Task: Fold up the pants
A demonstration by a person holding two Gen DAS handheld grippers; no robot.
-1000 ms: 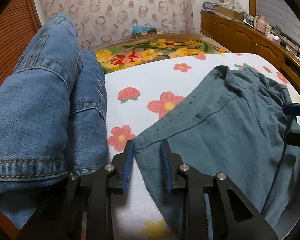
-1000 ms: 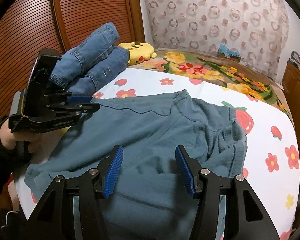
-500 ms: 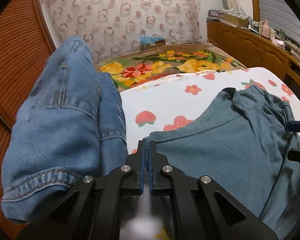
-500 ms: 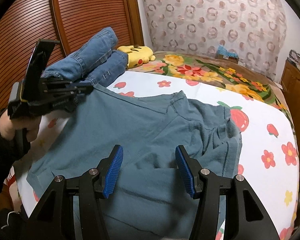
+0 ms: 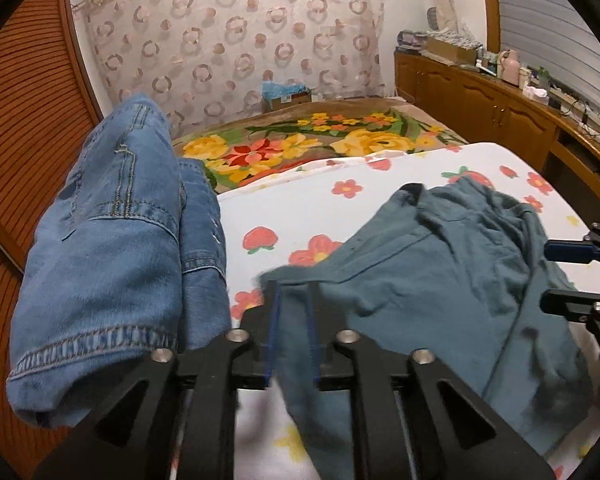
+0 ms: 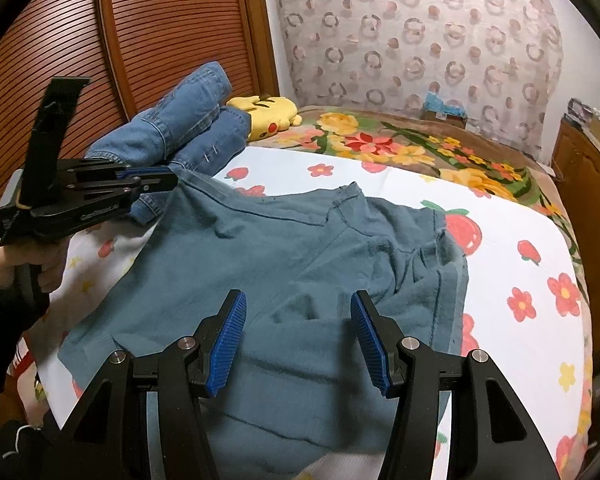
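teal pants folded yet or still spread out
Mostly spread. The teal pants lie open and wrinkled across the bed sheet; only one corner is lifted, pinched in the left hand-held gripper. No finished fold shows.

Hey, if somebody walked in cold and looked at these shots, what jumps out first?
Probably the teal pants spread across the flower-print sheet, one corner pinched and lifted by the left tool. Next, the rolled blue jeans to the left of them, and the right tool open over the pants' near edge.
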